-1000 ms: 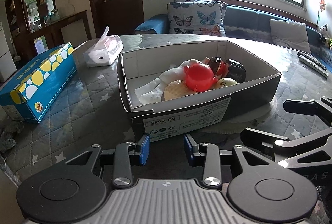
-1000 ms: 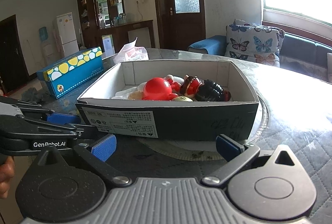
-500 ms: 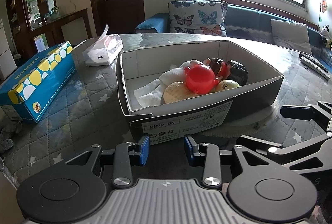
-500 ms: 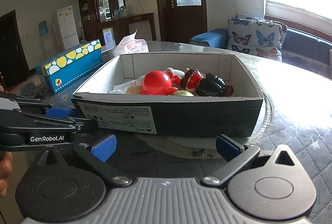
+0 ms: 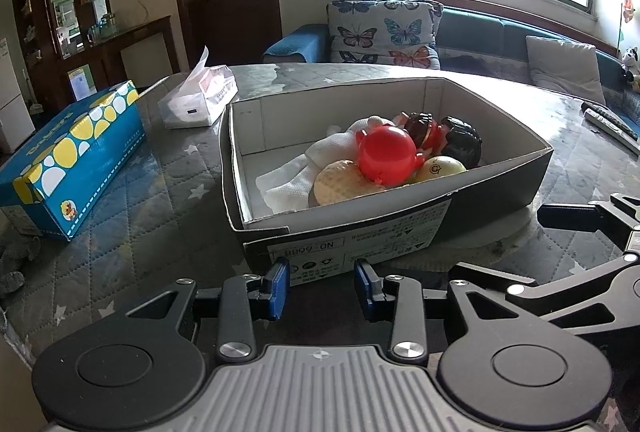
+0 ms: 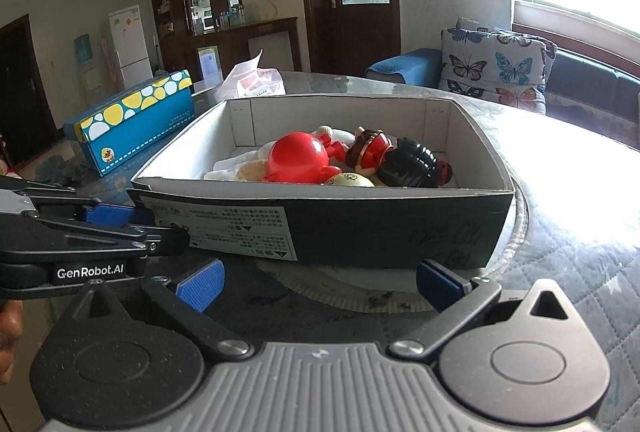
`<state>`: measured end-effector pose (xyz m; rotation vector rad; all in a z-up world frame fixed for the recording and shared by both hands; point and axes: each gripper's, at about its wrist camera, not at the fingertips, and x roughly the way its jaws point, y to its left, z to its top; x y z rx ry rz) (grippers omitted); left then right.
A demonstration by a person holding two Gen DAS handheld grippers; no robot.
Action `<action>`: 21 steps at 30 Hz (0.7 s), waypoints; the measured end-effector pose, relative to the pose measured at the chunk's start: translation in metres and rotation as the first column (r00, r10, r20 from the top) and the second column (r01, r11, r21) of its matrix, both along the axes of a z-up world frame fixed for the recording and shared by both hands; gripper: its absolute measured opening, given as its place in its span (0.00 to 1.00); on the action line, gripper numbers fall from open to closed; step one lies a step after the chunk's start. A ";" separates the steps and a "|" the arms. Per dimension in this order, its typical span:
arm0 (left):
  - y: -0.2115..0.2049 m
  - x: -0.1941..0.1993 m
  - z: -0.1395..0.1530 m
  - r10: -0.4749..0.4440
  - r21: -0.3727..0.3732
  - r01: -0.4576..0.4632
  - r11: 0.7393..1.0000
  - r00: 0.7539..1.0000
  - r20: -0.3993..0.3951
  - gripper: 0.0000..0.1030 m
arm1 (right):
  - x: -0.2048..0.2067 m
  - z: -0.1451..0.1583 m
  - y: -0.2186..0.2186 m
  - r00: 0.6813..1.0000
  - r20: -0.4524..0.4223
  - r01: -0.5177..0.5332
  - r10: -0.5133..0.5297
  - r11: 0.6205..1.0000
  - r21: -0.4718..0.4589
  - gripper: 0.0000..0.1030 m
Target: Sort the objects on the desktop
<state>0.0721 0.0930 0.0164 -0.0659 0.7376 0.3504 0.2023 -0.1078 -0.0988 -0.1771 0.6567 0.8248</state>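
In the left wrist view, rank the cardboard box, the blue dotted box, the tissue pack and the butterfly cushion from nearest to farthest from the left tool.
1. Cardboard box, directly ahead of the left tool.
2. Blue dotted box, off to the left.
3. Tissue pack, behind, left of centre.
4. Butterfly cushion, on the sofa beyond the table.

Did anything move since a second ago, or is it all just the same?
Almost the same. The left gripper has just closed its jaws a tiny bit, with nothing between them. The right gripper stays wide open and empty. Nothing was picked up or let go. The box and the toys inside, like the red ball, have not moved.
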 end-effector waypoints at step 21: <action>-0.004 0.014 -0.004 0.061 -0.008 -0.061 0.998 0.997 -0.036 0.36 | 0.021 -0.002 0.002 0.999 -0.033 -0.003 0.002 1.000 -0.027 1.00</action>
